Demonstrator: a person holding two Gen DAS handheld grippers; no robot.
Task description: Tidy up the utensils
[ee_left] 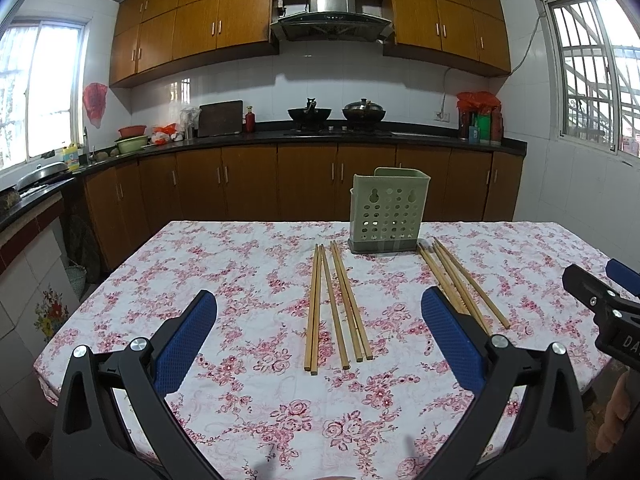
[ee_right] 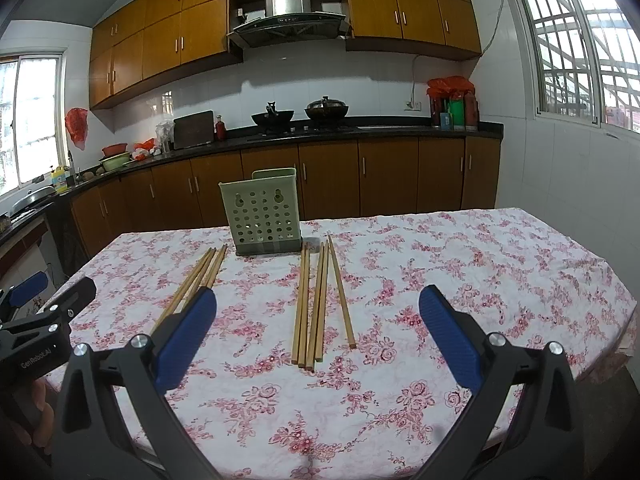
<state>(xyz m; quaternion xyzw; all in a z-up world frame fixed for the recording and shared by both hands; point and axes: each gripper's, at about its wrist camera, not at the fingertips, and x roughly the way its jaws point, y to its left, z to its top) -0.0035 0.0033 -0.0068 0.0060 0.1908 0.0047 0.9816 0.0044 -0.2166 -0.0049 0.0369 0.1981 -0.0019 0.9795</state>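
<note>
A pale green perforated utensil holder [ee_left: 390,211] [ee_right: 263,216] stands upright at the far side of the flowered table. Two bundles of wooden chopsticks lie flat in front of it. The left bundle [ee_left: 336,306] [ee_right: 198,280] lies ahead of my left gripper [ee_left: 318,338], which is open and holds nothing. The right bundle [ee_left: 464,284] [ee_right: 320,302] lies ahead of my right gripper [ee_right: 318,338], also open with nothing between its blue pads. In the left wrist view the right gripper [ee_left: 608,296] shows at the right edge; in the right wrist view the left gripper [ee_right: 44,300] shows at the left edge.
The table [ee_left: 240,264] wears a white cloth with pink flowers. Behind it runs a dark kitchen counter [ee_left: 360,136] with two woks, a cutting board, bowls and bottles. Brown cabinets stand below and above. A hand [ee_left: 616,412] shows at the lower right.
</note>
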